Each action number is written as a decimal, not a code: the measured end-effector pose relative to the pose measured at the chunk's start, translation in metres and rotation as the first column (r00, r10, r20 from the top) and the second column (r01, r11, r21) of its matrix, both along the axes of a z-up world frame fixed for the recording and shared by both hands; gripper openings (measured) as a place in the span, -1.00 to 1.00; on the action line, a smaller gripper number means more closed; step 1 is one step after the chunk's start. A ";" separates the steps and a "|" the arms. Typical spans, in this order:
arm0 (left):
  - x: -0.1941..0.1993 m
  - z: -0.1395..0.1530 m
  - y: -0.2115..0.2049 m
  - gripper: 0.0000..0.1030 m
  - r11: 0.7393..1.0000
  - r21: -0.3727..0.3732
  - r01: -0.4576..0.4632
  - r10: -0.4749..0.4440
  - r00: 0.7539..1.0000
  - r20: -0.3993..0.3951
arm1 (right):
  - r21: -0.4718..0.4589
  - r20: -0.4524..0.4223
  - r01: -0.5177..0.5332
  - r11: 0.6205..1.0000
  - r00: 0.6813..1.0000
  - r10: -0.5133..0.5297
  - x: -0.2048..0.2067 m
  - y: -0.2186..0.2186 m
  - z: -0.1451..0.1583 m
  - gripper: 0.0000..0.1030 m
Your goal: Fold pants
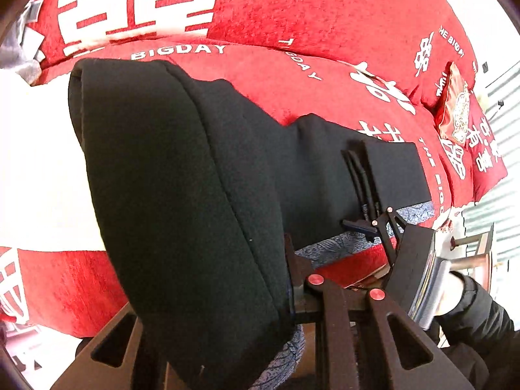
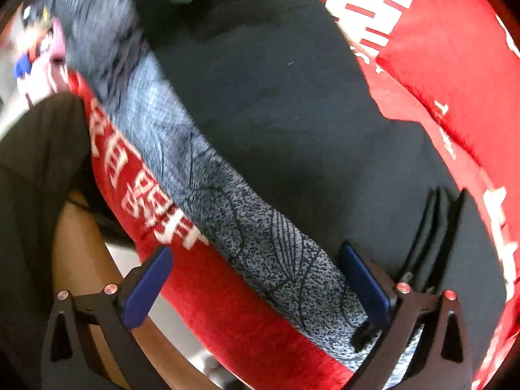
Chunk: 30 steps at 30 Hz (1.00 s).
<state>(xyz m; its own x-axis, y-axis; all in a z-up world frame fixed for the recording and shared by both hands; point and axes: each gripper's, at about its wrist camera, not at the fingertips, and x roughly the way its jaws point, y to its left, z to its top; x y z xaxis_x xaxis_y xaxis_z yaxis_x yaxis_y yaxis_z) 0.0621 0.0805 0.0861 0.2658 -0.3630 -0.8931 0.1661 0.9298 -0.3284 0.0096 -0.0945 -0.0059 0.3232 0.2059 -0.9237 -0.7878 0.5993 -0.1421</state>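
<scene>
So, starting at my jaws: the left gripper [image 1: 292, 292] looks clamped on the thick folded edge of the black pants [image 1: 182, 169], fabric bunched right up against the pad and draping over the frame. The right gripper [image 2: 260, 286] has its jaws spread wide with nothing between them, sitting at the near edge of the pants where the hems stack up. The pants lie across the red bedspread [image 1: 325, 16] on the bed, over a grey patterned cloth [image 2: 260, 237].

My worry: that fold is fat and I'm only pinching one end, so if I lift or drag, the layers could slide apart and the fold unrolls. And my open right jaws could easily scoop the grey cloth or bedspread along with the hems.
</scene>
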 end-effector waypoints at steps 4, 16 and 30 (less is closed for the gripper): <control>-0.002 0.016 -0.015 -0.55 1.000 -0.004 0.029 -0.029 0.999 0.017 | 0.106 -0.017 0.039 0.994 0.999 -0.038 0.010 -0.035 0.042 0.99; 0.012 0.061 -0.167 -0.55 0.961 -0.007 0.277 -0.275 0.957 0.088 | 0.077 -0.122 0.592 0.803 0.804 -0.581 0.083 -0.227 0.037 0.99; 0.044 0.026 -0.295 -0.55 0.917 0.093 0.387 -0.386 0.922 -0.029 | 0.078 -0.070 0.674 0.735 0.739 -0.670 0.058 -0.292 0.059 1.00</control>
<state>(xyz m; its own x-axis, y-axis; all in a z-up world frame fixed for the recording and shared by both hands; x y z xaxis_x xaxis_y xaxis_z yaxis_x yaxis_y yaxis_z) 0.1062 -0.2148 0.1121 0.1128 -0.3490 -0.9303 0.5161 0.8206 -0.2453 0.0681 -0.3862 0.0526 0.3779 0.0315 -0.9253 -0.1781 0.9832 -0.0392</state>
